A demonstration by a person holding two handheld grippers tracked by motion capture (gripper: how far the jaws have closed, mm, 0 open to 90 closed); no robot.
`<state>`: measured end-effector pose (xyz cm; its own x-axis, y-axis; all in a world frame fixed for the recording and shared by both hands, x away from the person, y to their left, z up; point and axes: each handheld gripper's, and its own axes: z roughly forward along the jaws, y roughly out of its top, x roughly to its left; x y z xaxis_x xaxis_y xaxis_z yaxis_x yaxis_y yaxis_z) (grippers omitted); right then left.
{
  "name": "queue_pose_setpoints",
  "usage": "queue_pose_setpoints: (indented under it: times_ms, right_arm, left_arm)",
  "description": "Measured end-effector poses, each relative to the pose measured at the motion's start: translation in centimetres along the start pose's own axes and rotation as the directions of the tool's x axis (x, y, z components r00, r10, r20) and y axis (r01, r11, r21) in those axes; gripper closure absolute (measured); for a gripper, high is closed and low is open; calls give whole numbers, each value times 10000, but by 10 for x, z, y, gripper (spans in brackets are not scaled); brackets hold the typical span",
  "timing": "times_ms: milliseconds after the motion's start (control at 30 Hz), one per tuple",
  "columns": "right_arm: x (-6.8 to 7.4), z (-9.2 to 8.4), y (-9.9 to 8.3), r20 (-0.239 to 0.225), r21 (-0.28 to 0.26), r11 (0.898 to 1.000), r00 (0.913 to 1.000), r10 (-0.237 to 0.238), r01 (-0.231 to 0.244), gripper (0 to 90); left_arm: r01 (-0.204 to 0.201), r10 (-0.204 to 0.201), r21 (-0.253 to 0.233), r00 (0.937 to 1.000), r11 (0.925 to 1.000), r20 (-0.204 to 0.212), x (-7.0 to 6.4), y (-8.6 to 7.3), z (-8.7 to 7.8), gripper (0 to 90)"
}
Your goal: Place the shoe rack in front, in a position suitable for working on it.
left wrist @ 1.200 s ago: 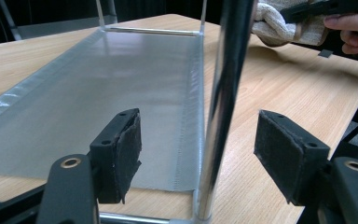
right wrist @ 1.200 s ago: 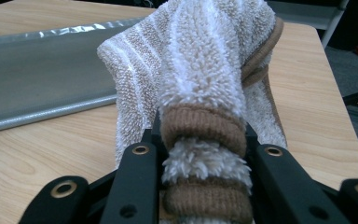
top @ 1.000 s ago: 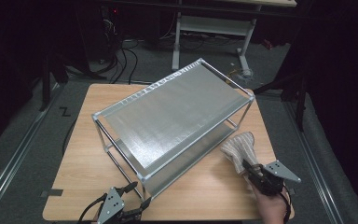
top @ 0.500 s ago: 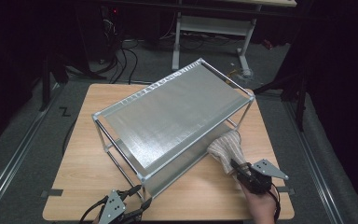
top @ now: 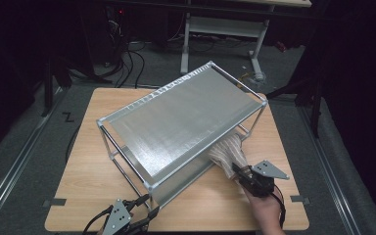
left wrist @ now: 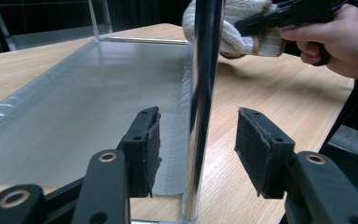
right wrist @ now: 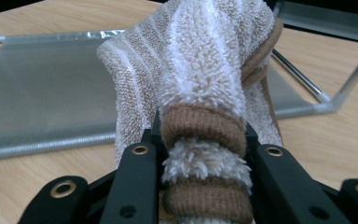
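Towel [right wrist: 205, 70] — white-and-tan stripes, brown hem; rack [top: 176, 117] — silver-grey mesh; table [top: 83, 161] — pale wood grain

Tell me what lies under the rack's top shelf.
Under the top shelf a lower shelf spans the frame; the striped towel, clamped in the right tongs, pokes in at its edge. The top shelf covers the rest.

The left gripper [left wrist: 198, 149] had just been closing its jaws around the rack's chrome post [left wrist: 204, 93], pads still apart from it. Beyond the post, the right gripper [left wrist: 261, 21] clamped a towel [left wrist: 233, 37].
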<state>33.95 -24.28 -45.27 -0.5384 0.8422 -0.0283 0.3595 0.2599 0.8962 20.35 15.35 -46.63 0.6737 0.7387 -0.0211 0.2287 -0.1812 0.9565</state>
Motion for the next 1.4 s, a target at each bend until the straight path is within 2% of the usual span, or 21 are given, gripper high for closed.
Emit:
queue_pose_setpoints:
  times_ms: [133, 433, 600, 700, 733, 767, 933, 1100, 1267, 1400]
  right_arm:
    - [2, 9, 5, 59, -1, 10000, 10000, -68, 68, 709]
    - [6, 39, 13, 197, 255, 9995, 9996, 182, -187, 709]
    - [7, 61, 16, 259, 609, 9978, 9993, 260, -276, 710]
    - [8, 76, 18, 324, 898, 9956, 9992, 248, -277, 711]
    - [8, 85, 18, 317, 1183, 9925, 9992, 254, -290, 711]
    - [8, 85, 18, 317, 1183, 9925, 9992, 254, -290, 711]
    - [11, 106, 14, 353, 1878, 9821, 9993, 108, -173, 712]
    - [13, 114, 14, 381, 2213, 9751, 9993, 27, -111, 713]
    - [11, 113, 13, 364, 2441, 9696, 9993, 70, -156, 715]
    - [11, 111, 12, 362, 2468, 9690, 9993, -11, -79, 715]
  left_arm:
    - [7, -7, -34, 10000, 10000, -12, -1, 1, 0, 501]
    - [16, -17, -133, 10000, 9999, -70, -1, 1, -2, 542]
    - [17, -18, -183, 10000, 9998, -50, -2, 3, -1, 598]
    - [-114, 114, -198, 9999, 9997, -42, -4, 4, 1, 638]
    - [-124, 123, -212, 9999, 9997, -36, -5, 4, 1, 663]
    - [-128, 127, -222, 9999, 9997, -46, -5, 5, 1, 663]
    - [-223, 220, -237, 9997, 9995, -108, -4, 5, 3, 717]
    - [-155, 152, -231, 9998, 9996, -119, -3, 5, 3, 748]
    - [-175, 173, -223, 9998, 9996, -102, -4, 6, 4, 765]
    - [-192, 190, -235, 9998, 9995, -88, -4, 6, 4, 767]
